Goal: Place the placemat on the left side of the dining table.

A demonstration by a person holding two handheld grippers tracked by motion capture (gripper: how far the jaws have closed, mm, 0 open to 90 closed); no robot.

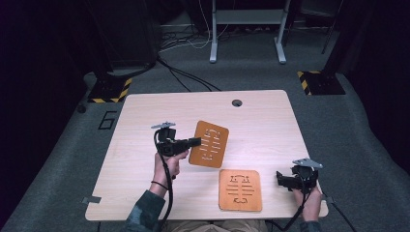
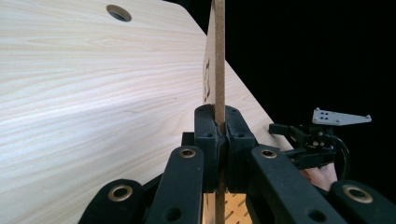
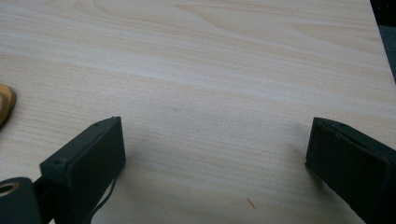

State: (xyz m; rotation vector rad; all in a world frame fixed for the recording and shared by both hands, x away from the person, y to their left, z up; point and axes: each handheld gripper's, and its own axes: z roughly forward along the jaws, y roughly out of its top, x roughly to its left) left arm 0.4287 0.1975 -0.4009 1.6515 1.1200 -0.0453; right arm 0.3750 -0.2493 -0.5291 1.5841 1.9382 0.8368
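While lifted off the desk (image 1: 145, 183) by its left edge, held board (image 1: 209, 143) hanging tilted, just up and left of the flat board (image 1: 240, 190) near the front edge. Looks like carrying that held board across to lay or stack it by the flat board. Best done slow and level: keep the pinch firm on the thin edge, lower the free side first, avoid swinging the far corner into the flat board, let go only once fully resting. Left gripper (image 2: 219, 135): jaws clamped tight on the thin edge of the held board, which rises edge-on straight between the pads. Right gripper (image 3: 215, 154), well right of the flat board at the desk's front corner: jaws spread wide, nothing between them, bare wood beneath, hovering idle and ready to steady.
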